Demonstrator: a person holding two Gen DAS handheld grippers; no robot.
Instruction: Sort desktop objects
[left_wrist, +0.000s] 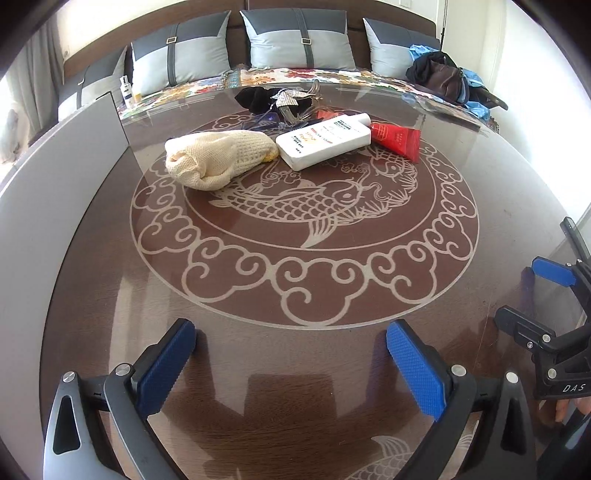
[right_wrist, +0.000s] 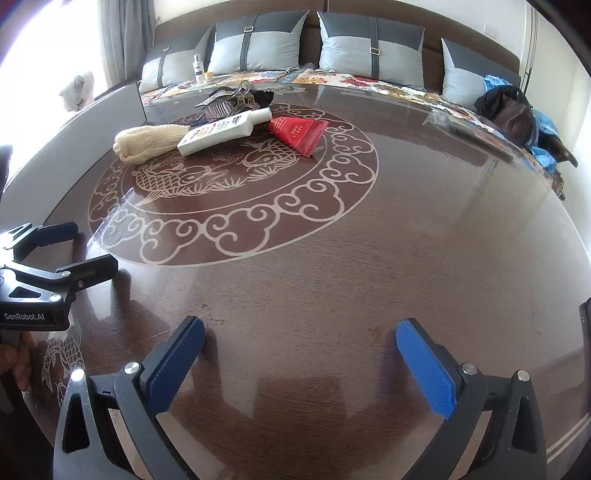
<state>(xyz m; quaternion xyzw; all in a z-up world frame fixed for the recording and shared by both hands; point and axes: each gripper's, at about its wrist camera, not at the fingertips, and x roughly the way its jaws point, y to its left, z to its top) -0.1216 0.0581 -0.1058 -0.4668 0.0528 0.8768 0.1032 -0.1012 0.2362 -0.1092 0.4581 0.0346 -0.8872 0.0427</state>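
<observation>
A cream knitted cloth (left_wrist: 212, 157) (right_wrist: 147, 142), a white bottle (left_wrist: 325, 140) (right_wrist: 221, 131) lying flat and a red tube (left_wrist: 397, 138) (right_wrist: 299, 133) lie together at the far side of the round table (left_wrist: 295, 354) (right_wrist: 406, 240). Behind them are a black cloth (left_wrist: 255, 98) (right_wrist: 264, 96) and hair clips (left_wrist: 291, 101) (right_wrist: 225, 101). My left gripper (left_wrist: 290, 354) is open and empty over the near table. My right gripper (right_wrist: 299, 350) is open and empty, also near the front edge. Each gripper shows in the other's view: the right one (left_wrist: 532, 295), the left one (right_wrist: 79, 245).
A grey panel (left_wrist: 74, 177) (right_wrist: 92, 122) stands along the table's left rim. A sofa with grey cushions (left_wrist: 299, 40) (right_wrist: 369, 48) runs behind the table, with a small bottle (left_wrist: 126, 90) (right_wrist: 198, 67) and a dark bag (left_wrist: 443, 79) (right_wrist: 513, 112) on it. A white cat (right_wrist: 77, 92) sits at the left.
</observation>
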